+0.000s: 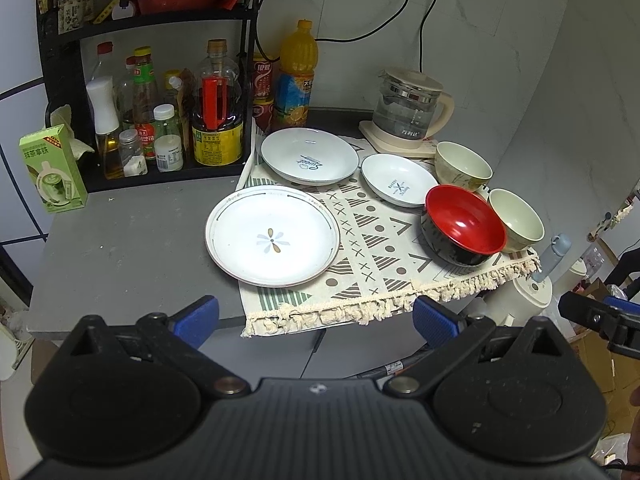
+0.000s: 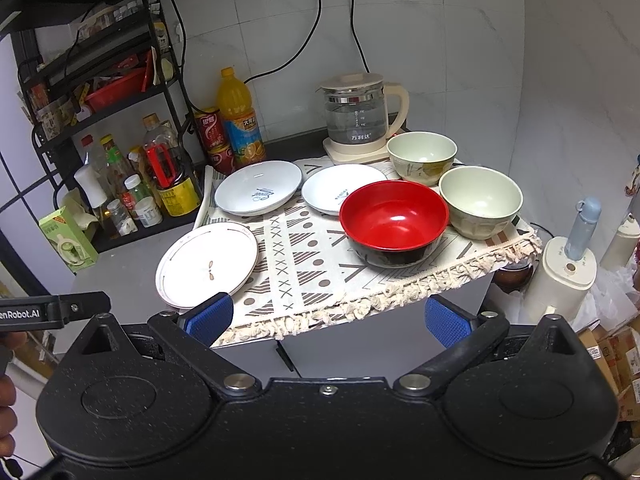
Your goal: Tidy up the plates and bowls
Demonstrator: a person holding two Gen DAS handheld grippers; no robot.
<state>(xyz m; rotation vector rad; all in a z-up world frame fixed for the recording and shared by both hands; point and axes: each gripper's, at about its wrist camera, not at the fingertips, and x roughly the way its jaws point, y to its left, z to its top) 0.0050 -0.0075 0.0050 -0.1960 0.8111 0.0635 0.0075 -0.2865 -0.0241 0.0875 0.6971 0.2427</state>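
Note:
On a patterned cloth (image 1: pixel 360 236) (image 2: pixel 304 264) lie a large flower plate (image 1: pixel 272 236) (image 2: pixel 208 264), a deep white plate (image 1: pixel 310 156) (image 2: pixel 258 188) and a smaller white plate (image 1: pixel 398 180) (image 2: pixel 332 192). A red-and-black bowl (image 1: pixel 464 224) (image 2: pixel 394 220) stands beside two cream bowls, one far (image 1: pixel 462 166) (image 2: pixel 422 154) and one near (image 1: pixel 516 220) (image 2: pixel 480 200). My left gripper (image 1: pixel 316 316) is open, short of the cloth's fringe, holding nothing. My right gripper (image 2: pixel 328 318) is open too, below the red bowl and empty.
A black rack of bottles and jars (image 1: pixel 160 120) (image 2: pixel 132 184) stands left. An orange juice bottle (image 1: pixel 298 72) (image 2: pixel 240 116) and a glass kettle (image 1: pixel 412 108) (image 2: pixel 360 116) sit at the back. A green carton (image 1: pixel 52 168) rests on the grey counter (image 1: pixel 132 248). White appliances (image 2: pixel 568 276) stand right of the counter.

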